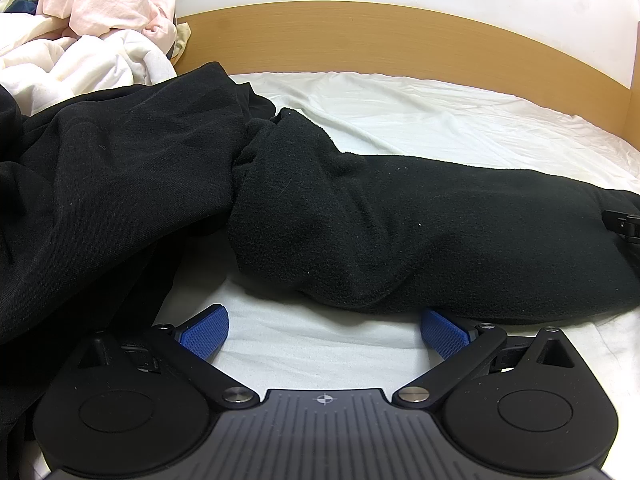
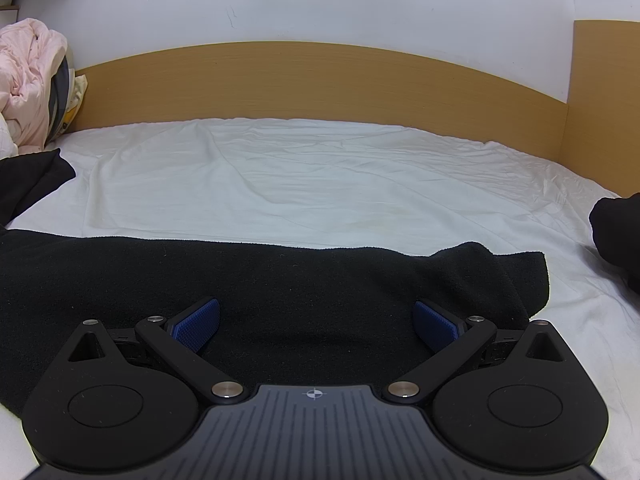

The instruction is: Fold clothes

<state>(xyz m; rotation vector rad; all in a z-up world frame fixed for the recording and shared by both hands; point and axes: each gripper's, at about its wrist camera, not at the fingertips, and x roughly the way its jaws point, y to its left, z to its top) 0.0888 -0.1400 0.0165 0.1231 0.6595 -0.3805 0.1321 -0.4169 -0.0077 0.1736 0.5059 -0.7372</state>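
Both the left gripper (image 1: 324,330) and right gripper (image 2: 316,326) are being held wide, empty; the thick black fleece garment (image 1: 400,232) is likely being pinched with the bed sheet (image 2: 320,184) if closed low.

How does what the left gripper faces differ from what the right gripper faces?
The left gripper hangs over bare white sheet, just short of the black fleece garment; the right gripper hangs over the fleece itself. Left view also shows a smoother black garment and a pale laundry pile close by; right view is mostly open sheet. Both are open and hold nothing.
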